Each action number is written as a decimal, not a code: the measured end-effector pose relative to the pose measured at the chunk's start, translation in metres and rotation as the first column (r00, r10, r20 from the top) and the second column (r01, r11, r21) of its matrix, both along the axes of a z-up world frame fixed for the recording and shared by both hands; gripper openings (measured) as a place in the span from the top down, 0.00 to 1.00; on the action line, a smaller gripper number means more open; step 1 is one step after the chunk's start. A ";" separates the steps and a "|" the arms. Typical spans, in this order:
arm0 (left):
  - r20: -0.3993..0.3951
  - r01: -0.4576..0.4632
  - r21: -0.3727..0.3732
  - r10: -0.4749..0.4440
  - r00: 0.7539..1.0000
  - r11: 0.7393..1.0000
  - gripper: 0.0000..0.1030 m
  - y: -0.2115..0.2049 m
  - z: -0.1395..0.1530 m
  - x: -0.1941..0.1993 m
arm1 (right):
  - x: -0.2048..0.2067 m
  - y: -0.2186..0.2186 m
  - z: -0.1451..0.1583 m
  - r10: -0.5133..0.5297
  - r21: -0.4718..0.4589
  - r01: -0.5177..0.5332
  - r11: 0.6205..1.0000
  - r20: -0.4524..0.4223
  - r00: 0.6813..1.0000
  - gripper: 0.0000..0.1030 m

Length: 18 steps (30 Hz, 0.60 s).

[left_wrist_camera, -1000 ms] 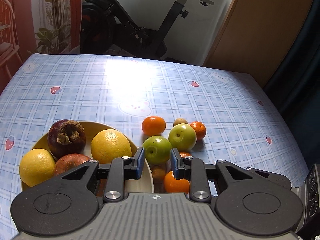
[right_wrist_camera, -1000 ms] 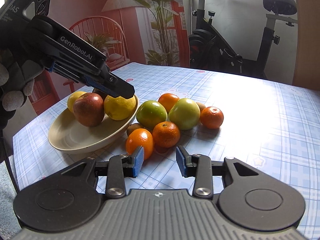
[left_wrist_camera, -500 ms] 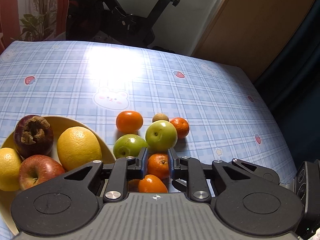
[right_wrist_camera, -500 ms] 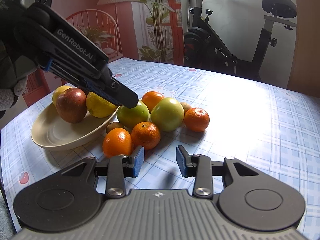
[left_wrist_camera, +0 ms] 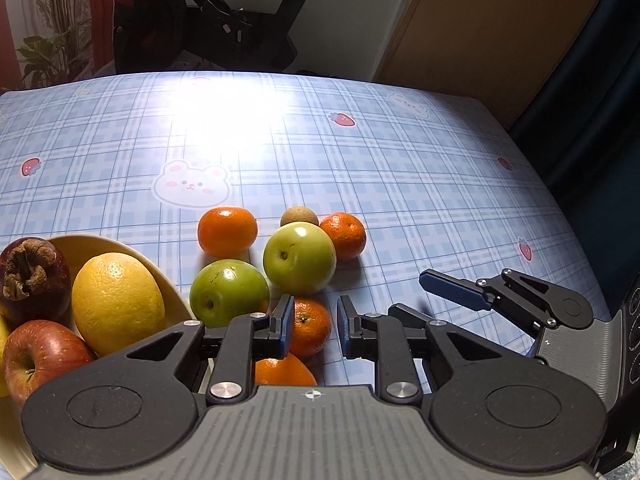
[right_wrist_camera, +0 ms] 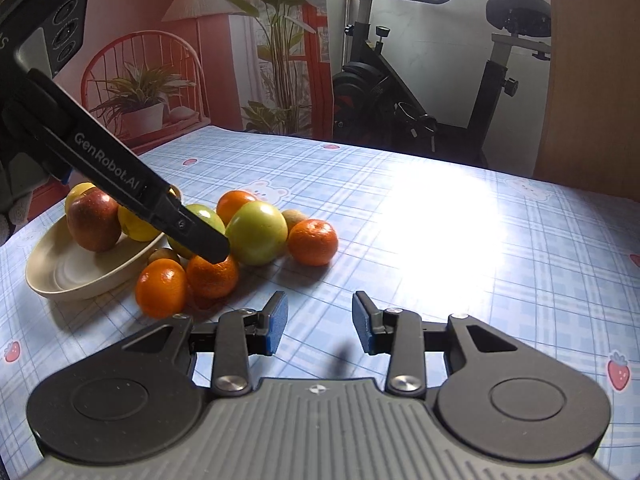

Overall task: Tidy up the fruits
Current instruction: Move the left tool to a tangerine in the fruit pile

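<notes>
Left gripper [left_wrist_camera: 311,330] is straddling a tangerine [left_wrist_camera: 310,326] at lower centre, jaws narrow and opening, pads not yet pressing. Right gripper [right_wrist_camera: 318,328] is idling narrow, empty. Next: clamp, lift, carry left to bowl [right_wrist_camera: 60,276].

Exercise bike [right_wrist_camera: 432,80] and potted plant [right_wrist_camera: 140,100] behind the sunlit checked table [right_wrist_camera: 500,220]

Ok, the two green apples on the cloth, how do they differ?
The darker green apple is deep green; the paler green apple is yellow-green. The darker one sits right beside the bowl; the paler one lies farther out, next to a tangerine and a small brown fruit. The paler one looks slightly bigger than the darker one. Both are round, glossy and out of the bowl, on the tablecloth.
</notes>
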<state>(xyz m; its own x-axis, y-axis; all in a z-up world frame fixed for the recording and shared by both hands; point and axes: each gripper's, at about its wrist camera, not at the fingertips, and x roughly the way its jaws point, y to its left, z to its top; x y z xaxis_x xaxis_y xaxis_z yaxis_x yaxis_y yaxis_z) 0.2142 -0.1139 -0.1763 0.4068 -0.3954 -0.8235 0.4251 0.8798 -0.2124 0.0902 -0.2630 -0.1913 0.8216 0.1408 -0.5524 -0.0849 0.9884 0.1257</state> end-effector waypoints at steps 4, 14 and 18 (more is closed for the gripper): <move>-0.002 -0.023 0.023 0.023 1.000 0.999 0.71 0.000 -0.001 0.004 | -0.002 -0.003 0.000 -0.006 0.024 0.006 1.000 0.016 1.000 0.62; -0.023 -0.030 0.057 0.032 0.999 0.998 0.60 -0.006 0.001 0.001 | -0.003 -0.011 -0.001 -0.009 0.082 0.008 0.997 0.009 1.000 0.62; -0.021 -0.040 0.085 0.042 0.999 0.996 0.56 -0.011 0.001 -0.002 | -0.004 -0.014 -0.001 -0.019 0.100 0.019 0.995 0.008 1.000 0.62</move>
<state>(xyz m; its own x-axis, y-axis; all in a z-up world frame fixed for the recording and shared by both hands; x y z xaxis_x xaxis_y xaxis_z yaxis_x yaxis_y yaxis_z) 0.2118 -0.1251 -0.1748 0.4023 -0.3072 -0.8624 0.3845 0.9116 -0.1454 0.0860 -0.2771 -0.1924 0.8293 0.1791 -0.5293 -0.0676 0.9724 0.2231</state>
